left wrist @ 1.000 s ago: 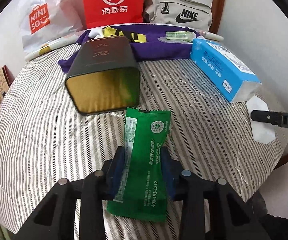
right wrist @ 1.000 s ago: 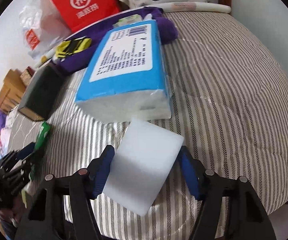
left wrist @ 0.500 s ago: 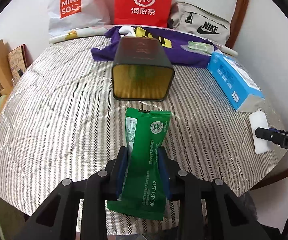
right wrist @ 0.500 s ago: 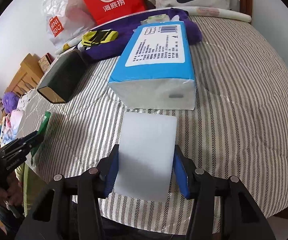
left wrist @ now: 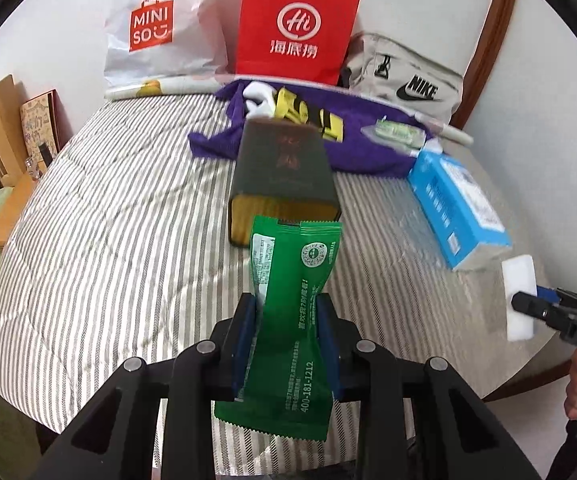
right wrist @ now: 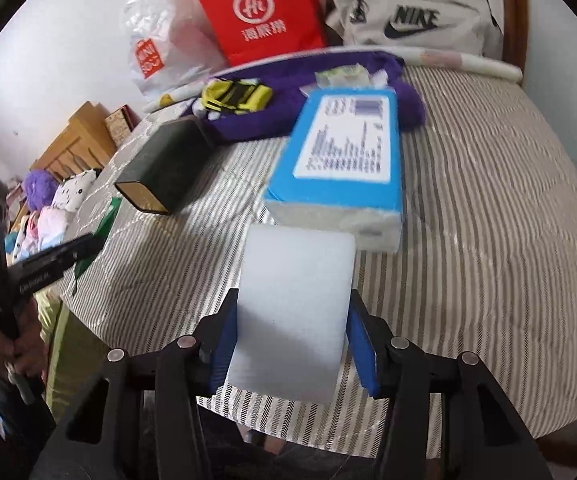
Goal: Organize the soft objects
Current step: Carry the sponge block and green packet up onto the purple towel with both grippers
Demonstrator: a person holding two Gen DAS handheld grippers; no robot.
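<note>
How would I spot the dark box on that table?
Start at the red paper bag against the wall. Just before it lies a purple cloth; the dark box lies on its side there, the only thing with a gold open mouth.

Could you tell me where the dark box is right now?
In the left wrist view, the dark box lies mid-table on its side, between purple cloth and green packet.

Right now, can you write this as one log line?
left gripper: shut on green packet | right gripper: shut on white sponge | dark box: open, lying sideways
</note>
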